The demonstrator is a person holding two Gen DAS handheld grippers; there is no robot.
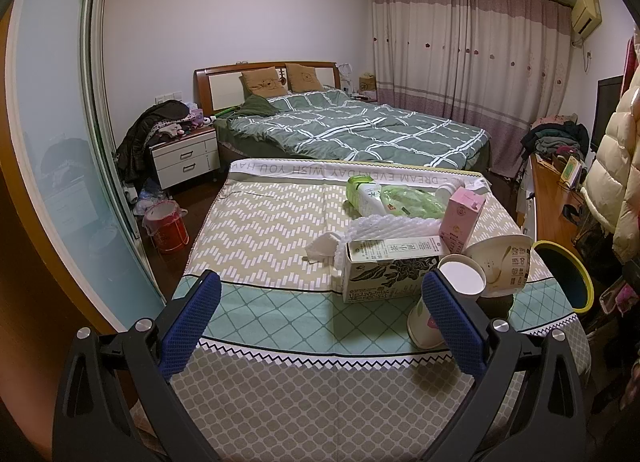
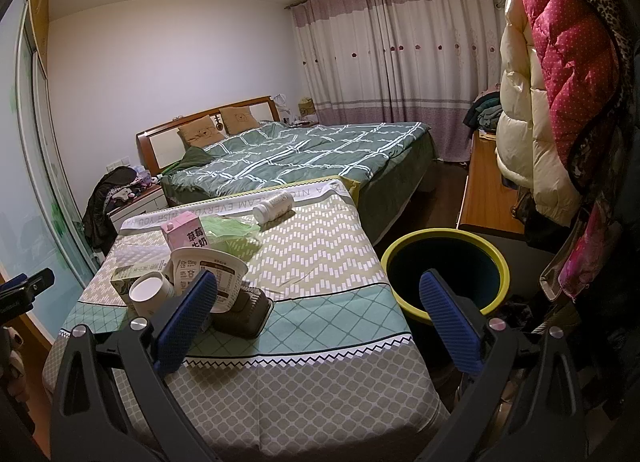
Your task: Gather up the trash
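The trash sits bunched on the right half of the table (image 1: 280, 222), on the patterned cloth: a tea carton (image 1: 390, 270) lying on its side, a paper cup (image 1: 460, 276) tipped with its mouth toward me, a big paper bowl (image 1: 504, 262) leaning on a dark tray (image 2: 244, 308), a pink milk carton (image 1: 460, 218) standing upright behind them, white foam netting (image 1: 384, 228), a crumpled tissue (image 1: 322, 248), a green plastic bag (image 1: 412, 202), a green-and-white bottle (image 1: 366, 196), and a small white bottle (image 2: 274, 206) on its side near the far edge. The bin (image 2: 444, 274), yellow-rimmed and dark inside, stands just beside the table's right side.

My left gripper (image 1: 320, 298) is spread wide with nothing between the blue pads; its right pad overlaps the paper cup in view, and I can't tell whether it touches. My right gripper (image 2: 318, 302) is also fully spread and empty-handed, its left pad in front of the bowl, its right pad in front of the bin's rim.
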